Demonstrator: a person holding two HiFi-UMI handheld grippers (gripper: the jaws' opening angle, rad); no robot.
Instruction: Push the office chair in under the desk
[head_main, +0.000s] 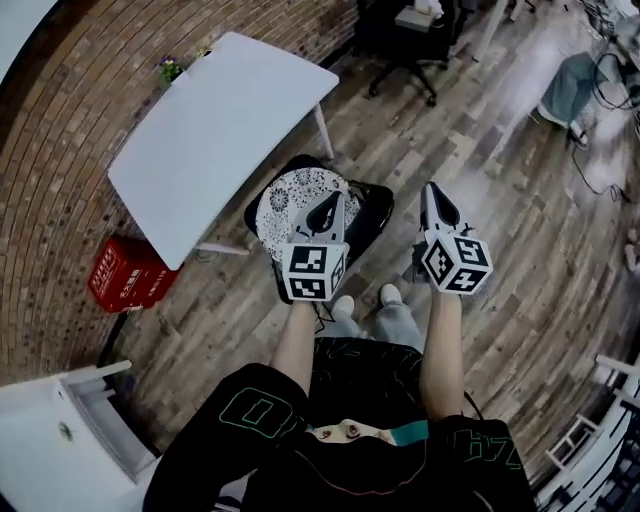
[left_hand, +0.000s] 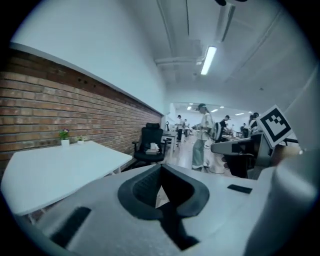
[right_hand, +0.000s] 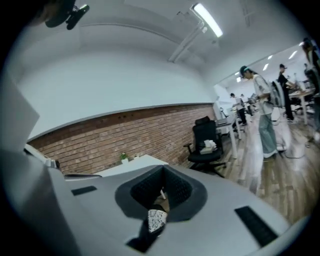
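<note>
Two empty grippers, approach step I reckon. Head view: office chair (head_main: 370, 210) sits just near-right of the desk (head_main: 220, 120), my left gripper (head_main: 328, 206) over it, right gripper (head_main: 437, 196) beside. Left gripper view: jaws pressed together. Right gripper view: same. Next: shove it desk-ward.

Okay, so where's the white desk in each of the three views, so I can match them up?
Head view: the white desk fills the upper left, along the brick wall.
Left gripper view: the desk is at the left edge, below the bricks.
Right gripper view: the desk is a small strip, left of centre.
Shared landmark: the potted plant on the desk's wall side.
</note>
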